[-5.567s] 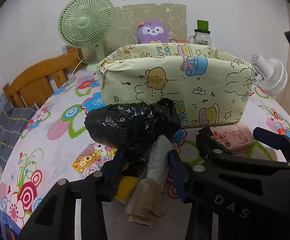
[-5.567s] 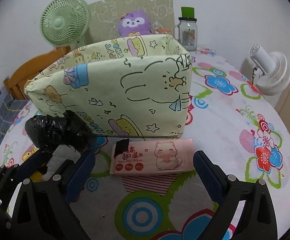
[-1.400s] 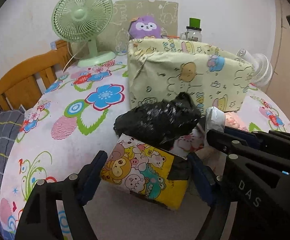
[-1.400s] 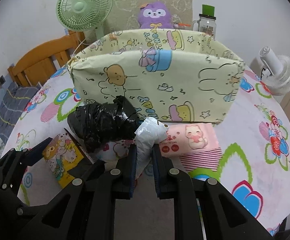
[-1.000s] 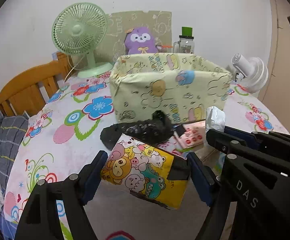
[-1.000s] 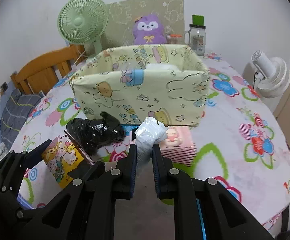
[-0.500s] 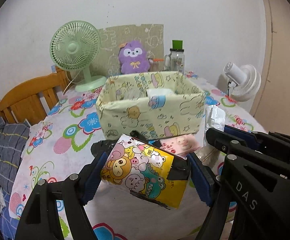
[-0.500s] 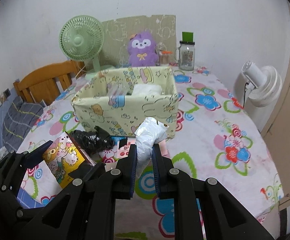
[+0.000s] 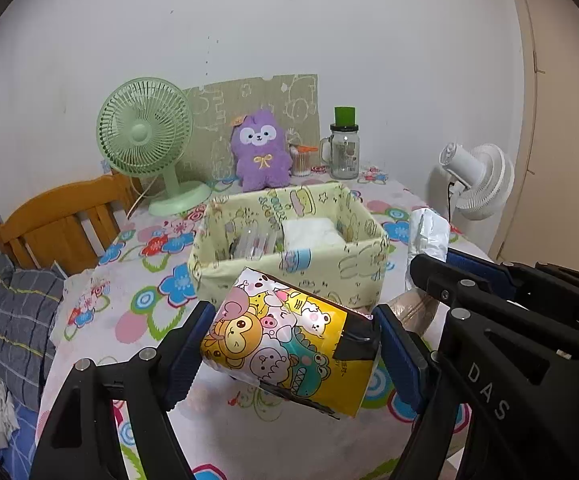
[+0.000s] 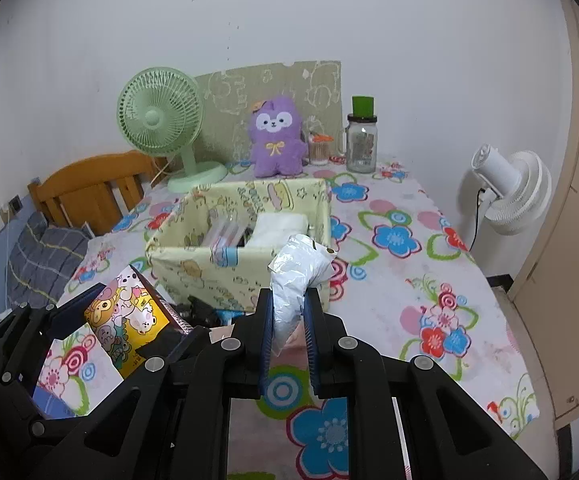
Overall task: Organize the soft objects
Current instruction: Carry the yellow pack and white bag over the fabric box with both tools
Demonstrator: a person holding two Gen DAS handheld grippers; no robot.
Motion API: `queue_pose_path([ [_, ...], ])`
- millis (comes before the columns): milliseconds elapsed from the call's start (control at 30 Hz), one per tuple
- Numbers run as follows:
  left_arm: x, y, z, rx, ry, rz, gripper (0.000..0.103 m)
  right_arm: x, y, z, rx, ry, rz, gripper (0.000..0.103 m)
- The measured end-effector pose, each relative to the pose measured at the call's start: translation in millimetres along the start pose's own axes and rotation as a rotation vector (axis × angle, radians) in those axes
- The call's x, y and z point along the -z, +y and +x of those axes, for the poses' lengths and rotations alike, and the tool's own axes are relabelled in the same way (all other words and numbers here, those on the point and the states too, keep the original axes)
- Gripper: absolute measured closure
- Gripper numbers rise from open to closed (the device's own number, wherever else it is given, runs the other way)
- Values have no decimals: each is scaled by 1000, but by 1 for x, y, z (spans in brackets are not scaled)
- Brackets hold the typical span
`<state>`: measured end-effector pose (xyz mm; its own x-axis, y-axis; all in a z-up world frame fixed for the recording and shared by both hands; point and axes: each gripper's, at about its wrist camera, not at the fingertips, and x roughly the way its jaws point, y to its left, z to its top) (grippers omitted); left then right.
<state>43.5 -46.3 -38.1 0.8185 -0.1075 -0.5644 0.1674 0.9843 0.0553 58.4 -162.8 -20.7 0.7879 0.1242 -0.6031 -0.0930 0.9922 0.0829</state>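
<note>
1. Left wrist view: a yellow cartoon-print pack (image 9: 289,340) is clamped between the blue pads of the left gripper (image 9: 291,340) and held in the air above the flowered tablecloth (image 9: 137,280), in front of the pale yellow fabric box (image 9: 329,272). A white folded item (image 9: 311,232) is seen inside the box. The right gripper (image 9: 437,264) is seen at the right, with a crinkled white bag (image 9: 427,232) pinched in it.

2. Right wrist view: the white bag (image 10: 293,276) is gripped between the nearly closed fingers of the right gripper (image 10: 289,332), held up before the box (image 10: 193,268). The cartoon-print pack (image 10: 129,316) is seen at lower left, held in the left gripper. A purple plush (image 10: 275,138) is propped behind the box, between a green fan (image 10: 161,120) and a jar (image 10: 361,144).
</note>
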Motion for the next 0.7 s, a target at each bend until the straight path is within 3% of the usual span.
queue_pose_path([
  [700, -52, 27, 11, -7, -68, -49, 22, -63, 11, 11, -15, -69, -16, 86],
])
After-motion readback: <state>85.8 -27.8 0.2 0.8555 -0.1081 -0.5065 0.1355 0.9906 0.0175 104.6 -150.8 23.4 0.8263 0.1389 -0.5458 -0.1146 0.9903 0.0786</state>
